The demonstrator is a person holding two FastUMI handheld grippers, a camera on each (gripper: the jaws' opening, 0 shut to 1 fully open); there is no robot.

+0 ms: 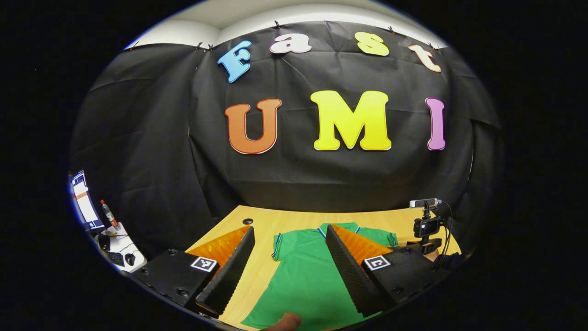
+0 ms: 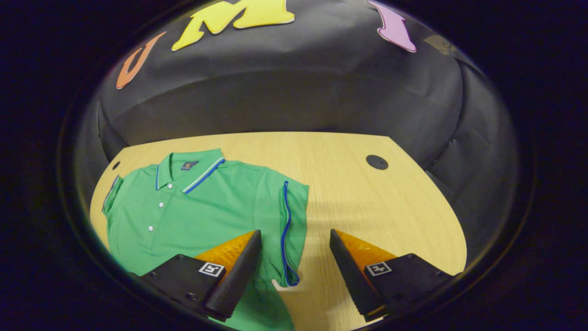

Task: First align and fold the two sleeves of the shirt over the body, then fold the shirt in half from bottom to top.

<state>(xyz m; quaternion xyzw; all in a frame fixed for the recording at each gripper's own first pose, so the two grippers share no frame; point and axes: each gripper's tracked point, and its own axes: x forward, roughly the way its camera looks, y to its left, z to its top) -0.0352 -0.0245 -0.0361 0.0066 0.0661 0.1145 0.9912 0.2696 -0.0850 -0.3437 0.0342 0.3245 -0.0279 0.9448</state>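
A: Green polo shirt (image 2: 197, 202) lies face up and flat on the wooden table (image 2: 367, 197), collar toward the booth's back wall. Going left to right in the right gripper view: the sleeve at the left (image 2: 111, 191) still sticks out from the body; the sleeve at the right (image 2: 291, 220), with its blue-edged hem, also spreads outward, though whether it is partly turned I cannot tell.

B: So how much is done?

A: By my reading, nothing finished. Neither sleeve lies over the body, and the bottom-to-top fold is untouched. Both steps remain.

B: And the tools?

A: The left gripper (image 1: 290, 264) hovers above the shirt's body with its jaws wide apart and nothing between them. The right gripper (image 2: 295, 262) is likewise spread wide, straddling the right sleeve's hem without pinching it.

B: Any containers?

A: No box, bin or tray that I can make out. Only a small camera on a stand (image 1: 427, 225) at the table's right edge, in the left gripper view.
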